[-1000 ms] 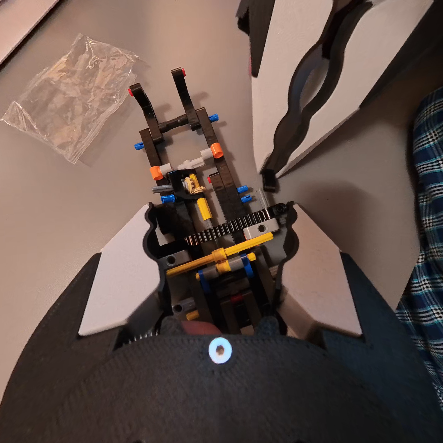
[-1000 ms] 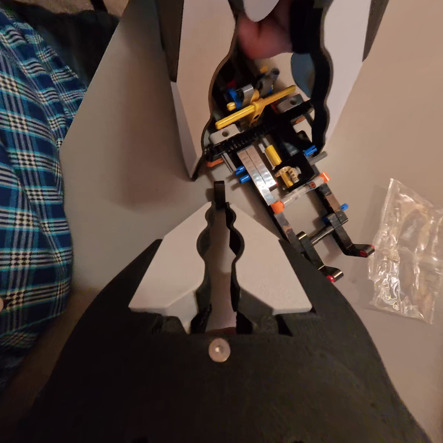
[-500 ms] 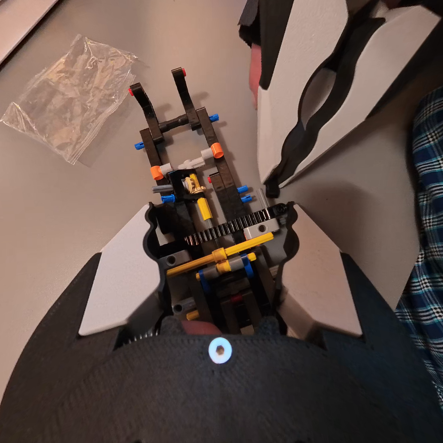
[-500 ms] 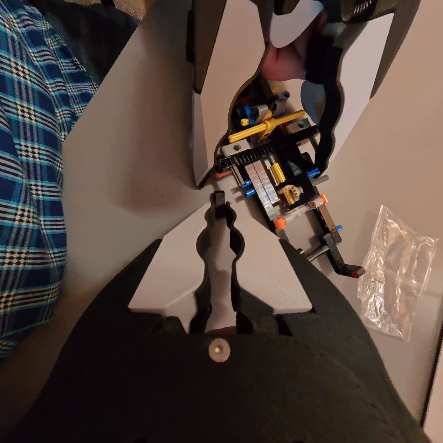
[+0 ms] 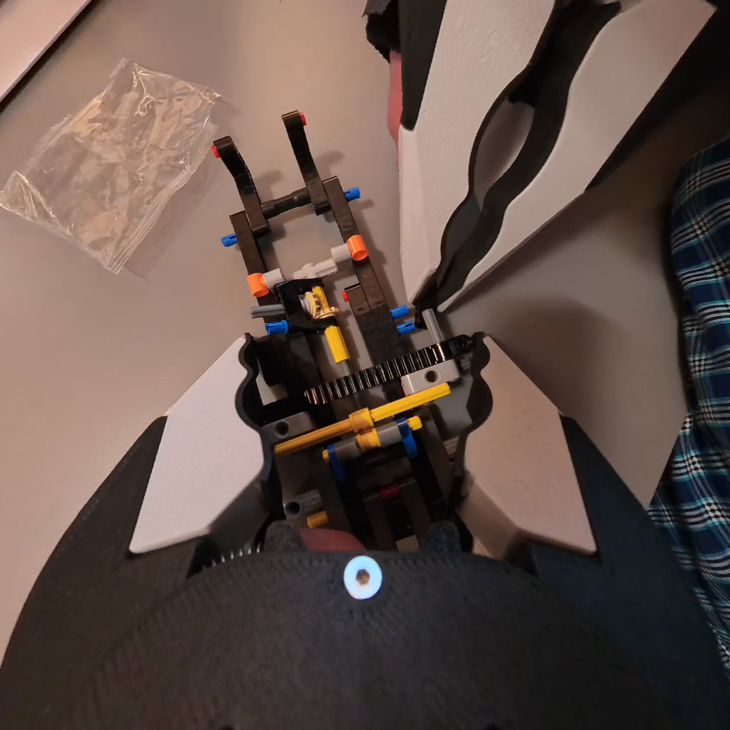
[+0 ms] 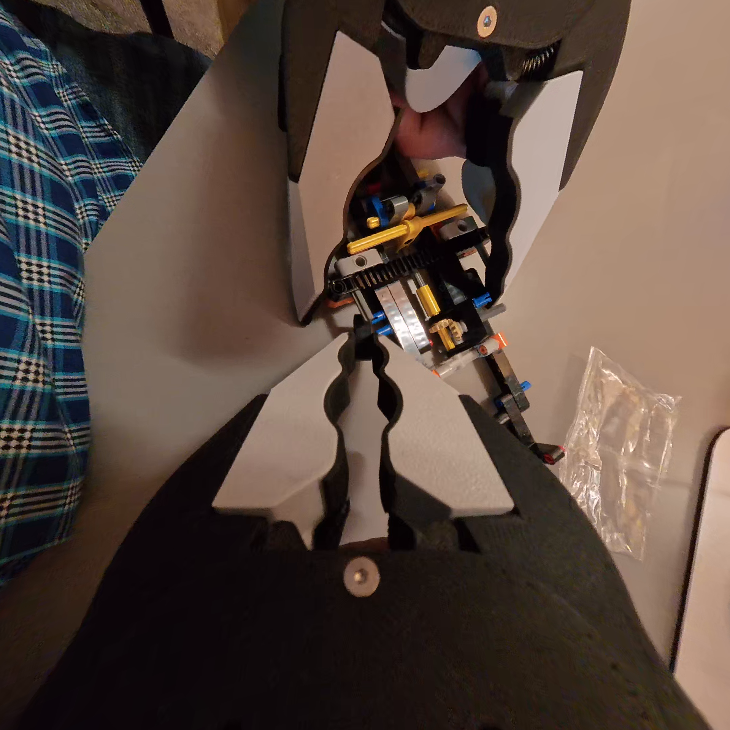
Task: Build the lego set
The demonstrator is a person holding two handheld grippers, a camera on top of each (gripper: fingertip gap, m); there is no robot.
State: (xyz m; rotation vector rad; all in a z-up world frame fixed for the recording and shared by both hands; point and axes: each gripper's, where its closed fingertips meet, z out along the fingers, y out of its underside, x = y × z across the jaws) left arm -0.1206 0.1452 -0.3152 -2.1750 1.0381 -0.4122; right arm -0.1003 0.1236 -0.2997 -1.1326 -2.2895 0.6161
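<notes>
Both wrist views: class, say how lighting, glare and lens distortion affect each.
Left wrist view: dim warm light, wide-angle bending at the edges, lego model sharp, shadows soft. Right wrist view: same warm dimness, glare on the model's black beams, crinkled plastic bag glinting.

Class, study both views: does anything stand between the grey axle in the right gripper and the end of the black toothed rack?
Nothing visible does. The right gripper holds the grey axle right at the black toothed rack's end, on the lego model clamped in the left gripper.

Clear plastic bag on table; plaid cloth alongside.
</notes>
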